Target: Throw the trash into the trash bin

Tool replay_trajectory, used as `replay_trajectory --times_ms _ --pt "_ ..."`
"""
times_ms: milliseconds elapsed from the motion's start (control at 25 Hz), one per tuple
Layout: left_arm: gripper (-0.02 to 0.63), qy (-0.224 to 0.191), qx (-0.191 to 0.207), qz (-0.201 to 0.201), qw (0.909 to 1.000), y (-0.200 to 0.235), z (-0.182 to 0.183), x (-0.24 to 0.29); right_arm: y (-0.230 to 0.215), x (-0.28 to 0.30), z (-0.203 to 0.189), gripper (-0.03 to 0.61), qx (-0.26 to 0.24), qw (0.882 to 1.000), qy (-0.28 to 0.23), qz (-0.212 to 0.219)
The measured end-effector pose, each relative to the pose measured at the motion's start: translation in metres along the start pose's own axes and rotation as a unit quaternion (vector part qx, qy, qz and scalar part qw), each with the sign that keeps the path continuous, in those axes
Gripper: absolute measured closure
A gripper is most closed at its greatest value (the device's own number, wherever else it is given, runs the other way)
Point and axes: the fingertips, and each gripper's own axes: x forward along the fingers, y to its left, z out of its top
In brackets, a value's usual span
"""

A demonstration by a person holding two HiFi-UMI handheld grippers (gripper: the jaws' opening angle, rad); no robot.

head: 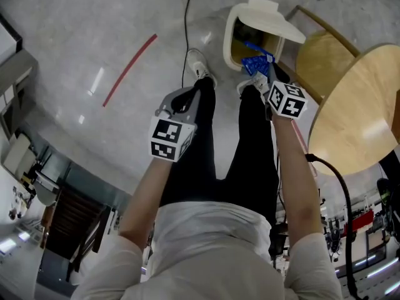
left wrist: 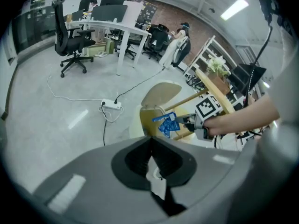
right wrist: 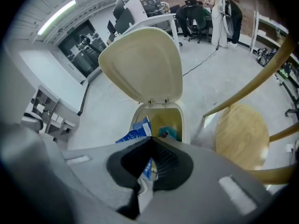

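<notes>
Jaws of the right gripper (head: 265, 74) clamp one blue wrapper (head: 255, 61) over one open bin (head: 229, 39); left gripper (head: 199, 87) jaws together

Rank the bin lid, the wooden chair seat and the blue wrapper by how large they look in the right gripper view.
1. bin lid, largest
2. wooden chair seat
3. blue wrapper, smallest, though only part of it shows
</notes>
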Motion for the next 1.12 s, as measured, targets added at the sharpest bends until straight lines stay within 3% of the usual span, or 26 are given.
replay_trajectory --times_ms 840,960,1120 --pt "0.609 0.038 0.005 -0.022 0.999 0.001 -0.037 0.043 -0.021 0.046 -0.015 0.57 0.017 1.0 0.0 -0.026" --pt "0.611 0.037 0.006 -0.025 0.999 -0.003 -0.039 0.047 -0.02 0.049 -0.019 0.492 0.019 1.0 0.002 -0.02" --pt "0.611 0.034 0.006 -0.025 0.9991 -0.002 -0.038 0.047 -0.018 0.049 -0.021 0.48 0.019 1.0 0.005 -0.017"
